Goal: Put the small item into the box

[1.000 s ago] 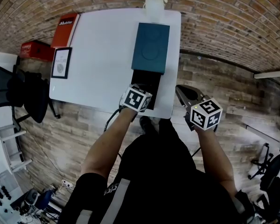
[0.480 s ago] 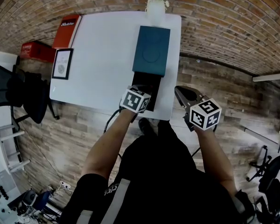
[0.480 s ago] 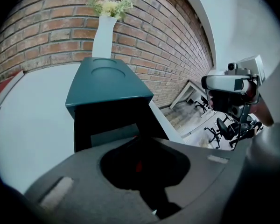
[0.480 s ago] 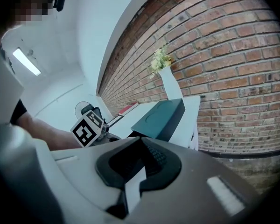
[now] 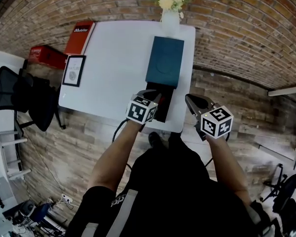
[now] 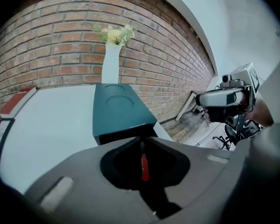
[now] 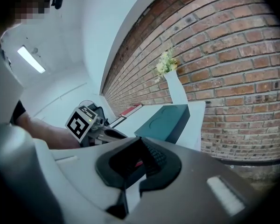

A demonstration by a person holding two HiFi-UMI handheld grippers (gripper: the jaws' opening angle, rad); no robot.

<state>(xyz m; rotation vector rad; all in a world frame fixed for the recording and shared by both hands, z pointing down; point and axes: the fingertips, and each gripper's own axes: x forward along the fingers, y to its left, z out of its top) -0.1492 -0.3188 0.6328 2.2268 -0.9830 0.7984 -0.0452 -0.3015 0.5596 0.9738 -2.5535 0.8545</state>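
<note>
The left gripper, jaws pressed together on a thin red sliver that is probably the small item, hovers just above the black near end of the teal rectangular box. The right gripper, closed and empty, waits beside it. The next move is likely to lower the item in and release.

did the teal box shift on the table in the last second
No. The teal box keeps the same place just in front of the white vase, by the right edge of the table. The whole view shifted, not the box.
</note>
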